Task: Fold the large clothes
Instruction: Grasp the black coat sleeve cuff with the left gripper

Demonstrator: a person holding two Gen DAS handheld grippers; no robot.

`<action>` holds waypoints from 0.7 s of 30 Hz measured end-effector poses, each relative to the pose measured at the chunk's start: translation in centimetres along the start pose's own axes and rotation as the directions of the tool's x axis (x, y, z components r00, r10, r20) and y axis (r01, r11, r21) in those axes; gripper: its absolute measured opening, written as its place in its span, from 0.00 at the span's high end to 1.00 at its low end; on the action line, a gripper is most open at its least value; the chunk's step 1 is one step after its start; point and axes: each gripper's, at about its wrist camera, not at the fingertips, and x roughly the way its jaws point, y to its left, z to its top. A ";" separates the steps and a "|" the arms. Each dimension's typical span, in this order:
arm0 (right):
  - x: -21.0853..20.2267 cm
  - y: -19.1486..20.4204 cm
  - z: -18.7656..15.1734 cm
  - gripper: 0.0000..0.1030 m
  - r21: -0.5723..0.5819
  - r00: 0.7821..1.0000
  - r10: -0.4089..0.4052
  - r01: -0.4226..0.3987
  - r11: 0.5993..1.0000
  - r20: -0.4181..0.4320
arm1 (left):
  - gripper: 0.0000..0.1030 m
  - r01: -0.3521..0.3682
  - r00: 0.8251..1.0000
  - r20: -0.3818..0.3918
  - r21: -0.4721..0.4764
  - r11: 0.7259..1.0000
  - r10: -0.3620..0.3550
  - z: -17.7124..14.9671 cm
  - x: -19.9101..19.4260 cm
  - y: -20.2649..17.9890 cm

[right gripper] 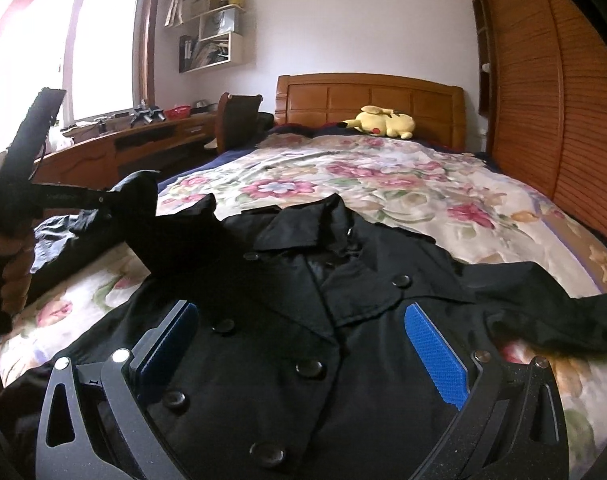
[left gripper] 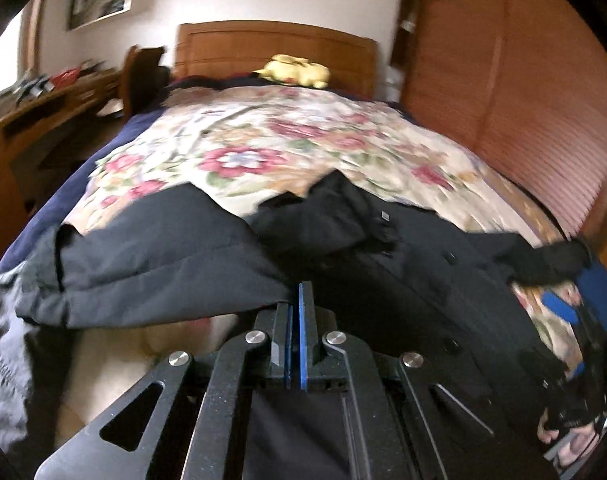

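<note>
A black button-front coat [right gripper: 287, 392] lies face up on the bed, collar [right gripper: 303, 224] toward the headboard. My left gripper [left gripper: 299, 300] is shut, its blue pads pinching the edge of the coat's left sleeve [left gripper: 151, 264]. In the right wrist view that sleeve [right gripper: 175, 240] is lifted off the bed and hangs from the left gripper [right gripper: 107, 200]. My right gripper [right gripper: 303, 324] stands open low over the coat's chest, with the buttons between its blue pads [right gripper: 431, 352]. The other sleeve [right gripper: 551, 312] lies stretched out to the right.
The floral bedspread [right gripper: 383, 184] covers the bed. A yellow plush toy [right gripper: 383, 120] rests by the wooden headboard [right gripper: 367, 96]. A desk [right gripper: 135, 140] and chair [right gripper: 235, 116] stand on the left, slatted wardrobe doors [right gripper: 543, 100] on the right.
</note>
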 end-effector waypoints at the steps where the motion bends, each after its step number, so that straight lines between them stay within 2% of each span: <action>1: 0.1 0.2 0.0 0.00 -0.001 1.000 0.001 -0.001 1.000 -0.001 | 0.98 0.008 1.000 -0.010 0.022 1.000 -0.007 -0.5 -0.1 -0.9; 7: 0.2 0.8 -0.2 0.00 -0.018 1.000 0.008 -0.008 1.000 -0.006 | 0.96 -0.006 0.998 -0.062 0.113 0.994 0.013 -3.6 -0.6 -2.9; 9: 0.0 0.6 -0.2 0.00 -0.026 1.000 0.012 -0.012 1.000 -0.006 | 0.84 0.002 0.997 -0.071 0.120 0.993 0.006 -4.4 -1.1 -3.3; 11: -0.1 0.5 -0.3 0.00 -0.028 1.000 0.018 -0.018 0.999 -0.006 | 0.68 0.009 0.997 -0.072 0.116 0.993 0.000 -5.2 -1.8 -3.1; 13: -0.1 0.4 -0.2 0.00 -0.029 1.000 0.025 -0.025 0.999 -0.005 | 0.60 0.013 0.998 -0.065 0.107 0.994 -0.006 -5.8 -2.4 -2.8; 15: -0.2 0.2 -0.1 0.00 -0.032 1.000 0.029 -0.029 0.999 -0.002 | 0.57 0.000 0.998 -0.060 0.104 0.995 0.007 -6.1 -2.7 -2.3; 18: -0.2 0.0 -0.1 0.00 -0.034 0.999 0.034 -0.034 0.999 0.000 | 0.41 -0.033 0.998 -0.048 0.094 0.995 0.038 -6.4 -3.1 -0.7; 19: -0.3 0.0 -0.1 0.00 -0.036 0.999 0.035 -0.035 0.999 -0.001 | 0.33 -0.040 0.998 -0.048 0.086 0.996 0.044 -6.5 -3.1 -0.2; 21: -0.2 0.1 -0.2 0.00 -0.041 0.999 0.037 -0.037 0.998 -0.003 | 0.26 -0.061 0.997 -0.050 0.052 0.997 0.064 -6.8 -2.9 1.7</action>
